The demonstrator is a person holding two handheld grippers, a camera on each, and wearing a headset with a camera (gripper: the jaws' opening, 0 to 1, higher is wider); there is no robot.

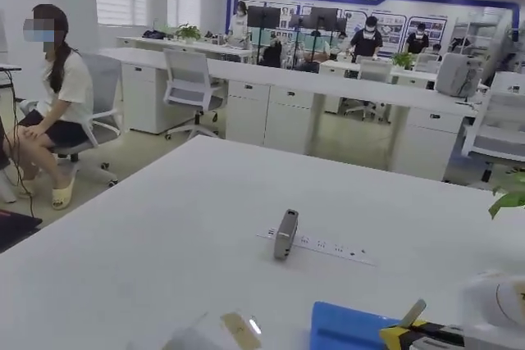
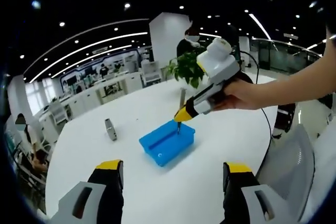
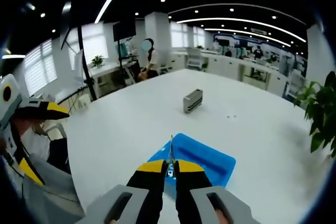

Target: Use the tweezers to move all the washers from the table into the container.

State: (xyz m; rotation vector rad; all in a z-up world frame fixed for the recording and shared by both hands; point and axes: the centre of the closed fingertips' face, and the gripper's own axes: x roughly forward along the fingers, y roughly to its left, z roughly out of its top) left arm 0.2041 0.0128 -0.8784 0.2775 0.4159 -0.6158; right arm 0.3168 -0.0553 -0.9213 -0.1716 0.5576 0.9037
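1. The small dark washers (image 3: pixel 231 116) lie flat on the white worktop (image 3: pixel 121 124). They are near the grey metal block (image 3: pixel 192 99) and well apart from the blue rectangular plastic container (image 3: pixel 205 163).

2. Judged by appearance, each washer is light, rigid and probably slick. Lying flat, it offers only its rim. Take hold across one side of the ring, from hole to outer edge, with light pressure. A hard squeeze may flick it away.

3. The right gripper (image 3: pixel 169 169) has its yellow-tipped fingers (image 3: pixel 152 171) pressed together on the thin metal tweezers (image 3: pixel 171 149). The tweezer tips project forward over the container. Whether the tips carry a washer cannot be told.

4. The left gripper (image 2: pixel 172 177) has its fingers (image 2: pixel 109 174) spread wide. They hold nothing and touch nothing, and hang above the worktop short of the container.
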